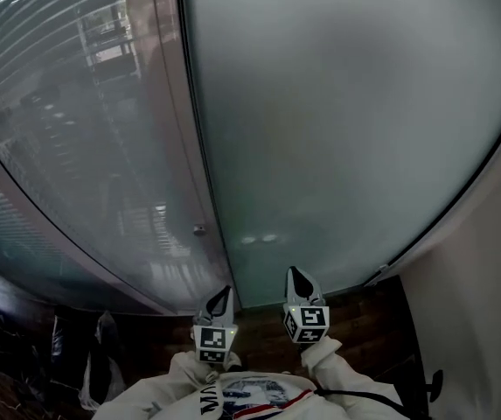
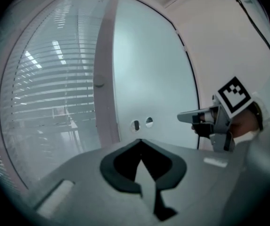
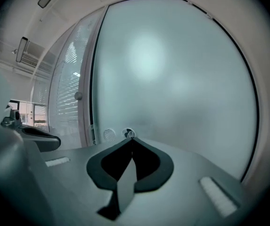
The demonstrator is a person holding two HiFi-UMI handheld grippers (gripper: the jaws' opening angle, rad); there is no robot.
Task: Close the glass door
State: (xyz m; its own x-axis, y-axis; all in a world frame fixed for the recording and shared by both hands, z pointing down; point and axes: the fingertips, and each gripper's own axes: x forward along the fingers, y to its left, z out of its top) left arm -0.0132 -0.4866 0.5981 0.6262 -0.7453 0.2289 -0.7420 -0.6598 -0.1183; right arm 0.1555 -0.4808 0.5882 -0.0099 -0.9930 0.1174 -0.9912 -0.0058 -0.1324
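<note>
Head view puts the glass door [image 1: 337,129] straight ahead at twelve o'clock, frosted and filling most of what I see, its free edge running along the pale frame post [image 1: 176,103] towards eleven. My left tongs [image 1: 222,297] and right tongs [image 1: 298,278] sit low at six o'clock, side by side, both clenched on nothing and pointed at the pane. I cannot tell whether either tip touches it. Closed tips make sense to me, since a door wants a blunt push, not a grip. The two round lock fittings [image 1: 259,239] lie just past the tips, near that edge, which I judge the best place to press. The seam between door and post looks narrow, so I take the door as shut or nearly so, latched or not I cannot say. At nine o'clock stands the fixed pane with blinds [image 1: 84,147], carrying a small knob [image 1: 199,229]. At three o'clock the wall [image 1: 486,287] closes in, so sideways room is tight, and the open way is back over the wood floor [image 1: 364,322].
</note>
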